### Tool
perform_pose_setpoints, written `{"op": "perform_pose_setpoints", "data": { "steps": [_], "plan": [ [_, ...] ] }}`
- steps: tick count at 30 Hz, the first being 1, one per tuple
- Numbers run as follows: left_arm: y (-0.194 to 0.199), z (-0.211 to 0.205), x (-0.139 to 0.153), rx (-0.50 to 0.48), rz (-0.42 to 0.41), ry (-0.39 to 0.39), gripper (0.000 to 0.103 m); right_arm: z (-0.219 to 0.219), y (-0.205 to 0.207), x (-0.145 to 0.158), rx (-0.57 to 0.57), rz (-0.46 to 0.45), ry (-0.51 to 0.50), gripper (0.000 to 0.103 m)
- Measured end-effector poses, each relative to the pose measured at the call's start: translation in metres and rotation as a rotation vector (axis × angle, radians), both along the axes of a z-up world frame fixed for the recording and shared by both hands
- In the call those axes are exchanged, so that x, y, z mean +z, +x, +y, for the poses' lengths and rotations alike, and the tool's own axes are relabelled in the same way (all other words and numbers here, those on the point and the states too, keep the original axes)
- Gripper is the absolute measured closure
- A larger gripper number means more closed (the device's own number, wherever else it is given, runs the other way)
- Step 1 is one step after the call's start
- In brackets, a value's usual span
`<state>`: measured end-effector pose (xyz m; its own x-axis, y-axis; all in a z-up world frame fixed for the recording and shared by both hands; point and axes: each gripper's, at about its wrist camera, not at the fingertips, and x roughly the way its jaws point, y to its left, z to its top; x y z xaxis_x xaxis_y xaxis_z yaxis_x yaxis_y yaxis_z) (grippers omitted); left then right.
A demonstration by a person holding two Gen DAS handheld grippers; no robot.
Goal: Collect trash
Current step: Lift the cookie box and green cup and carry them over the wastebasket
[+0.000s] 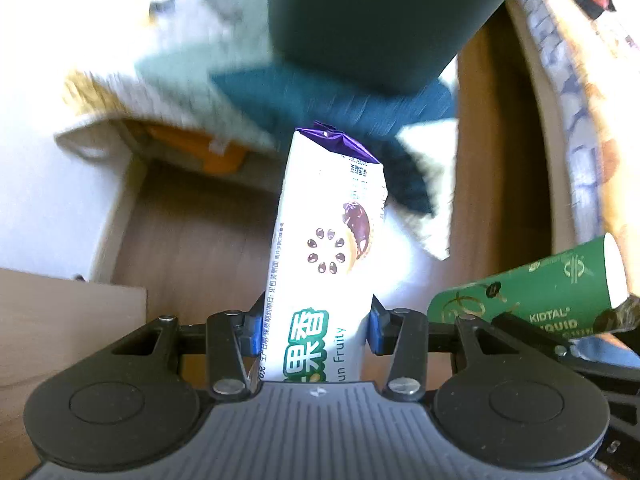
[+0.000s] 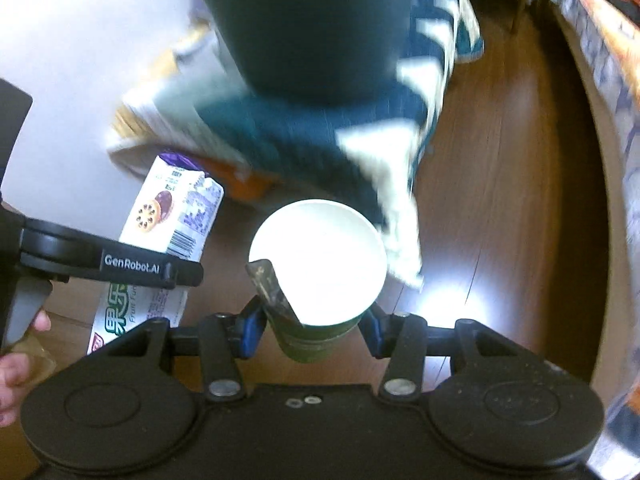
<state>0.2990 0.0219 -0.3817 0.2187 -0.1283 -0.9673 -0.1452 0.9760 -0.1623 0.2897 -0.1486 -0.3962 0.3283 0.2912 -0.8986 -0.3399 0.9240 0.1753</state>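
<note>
The left gripper (image 1: 314, 330) is clamping a biscuit packet (image 1: 326, 256) and the right gripper (image 2: 312, 330) a paper cup (image 2: 320, 268) above the floor, short of the dark bin (image 2: 308, 24); either light grip risks slipping.

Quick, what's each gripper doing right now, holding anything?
Left gripper: closed on the white biscuit packet, held lengthwise between the pads.
Right gripper: closed on the green paper cup, gripped near its base, mouth facing away from the camera.

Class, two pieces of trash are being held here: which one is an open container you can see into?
The green paper cup in the right gripper: its round white mouth faces the camera. The white snack packet in the left gripper is a closed wrapper.
</note>
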Motion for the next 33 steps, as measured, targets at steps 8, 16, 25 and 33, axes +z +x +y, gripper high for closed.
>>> {"op": "perform_pose_setpoints", "data": {
  "steps": [8,16,25,33],
  "plan": [
    [0.023,0.0,0.136,-0.004,-0.125,0.006,0.059,-0.004,0.014,0.141,0.068,-0.15,0.014,0.055],
    [0.077,0.005,0.248,-0.024,-0.323,0.027,0.058,0.002,0.059,0.245,0.11,-0.33,0.013,0.055],
    [0.176,0.008,0.289,-0.051,-0.436,0.1,0.058,0.014,0.145,0.291,0.055,-0.406,-0.012,0.055],
    [0.228,0.005,0.245,-0.075,-0.373,0.147,0.058,0.035,0.192,0.27,0.055,-0.394,-0.05,0.055]
  ]
}}
